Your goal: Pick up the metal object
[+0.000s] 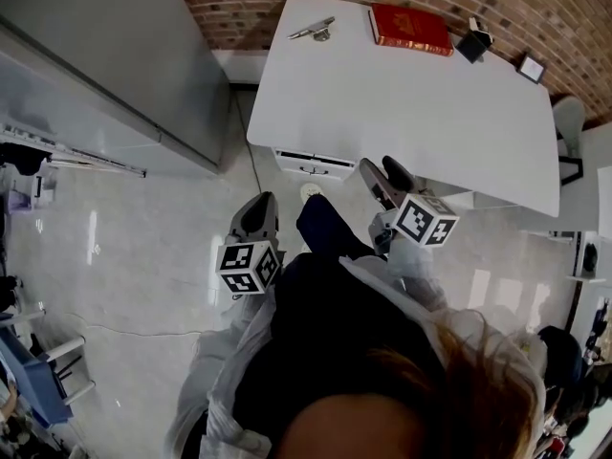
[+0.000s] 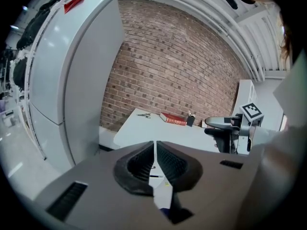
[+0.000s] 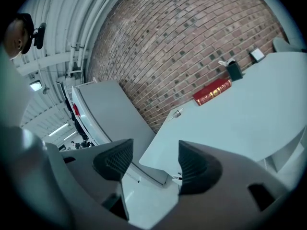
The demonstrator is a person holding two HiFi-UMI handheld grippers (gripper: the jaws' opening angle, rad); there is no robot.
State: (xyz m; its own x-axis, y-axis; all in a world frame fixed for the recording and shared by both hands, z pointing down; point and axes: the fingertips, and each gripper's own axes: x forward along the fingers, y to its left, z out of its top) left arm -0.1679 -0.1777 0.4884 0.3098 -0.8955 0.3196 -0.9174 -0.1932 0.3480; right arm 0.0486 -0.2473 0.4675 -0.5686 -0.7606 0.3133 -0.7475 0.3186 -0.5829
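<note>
The metal object (image 1: 313, 31), a small silvery piece, lies at the far left corner of the white table (image 1: 402, 113). It also shows small in the left gripper view (image 2: 143, 114) and the right gripper view (image 3: 177, 112). Both grippers are held well short of it, over the floor at the table's near edge. My left gripper (image 1: 259, 207) has its jaws closed together with nothing between them (image 2: 155, 148). My right gripper (image 1: 383, 172) stands open and empty (image 3: 156, 159), pointing toward the table.
A red book (image 1: 410, 29), a small black box (image 1: 473, 44) and a small framed card (image 1: 532, 67) lie along the table's far edge by the brick wall. A tall grey cabinet (image 1: 115, 55) stands to the left. A drawer unit (image 1: 314, 165) sits under the table.
</note>
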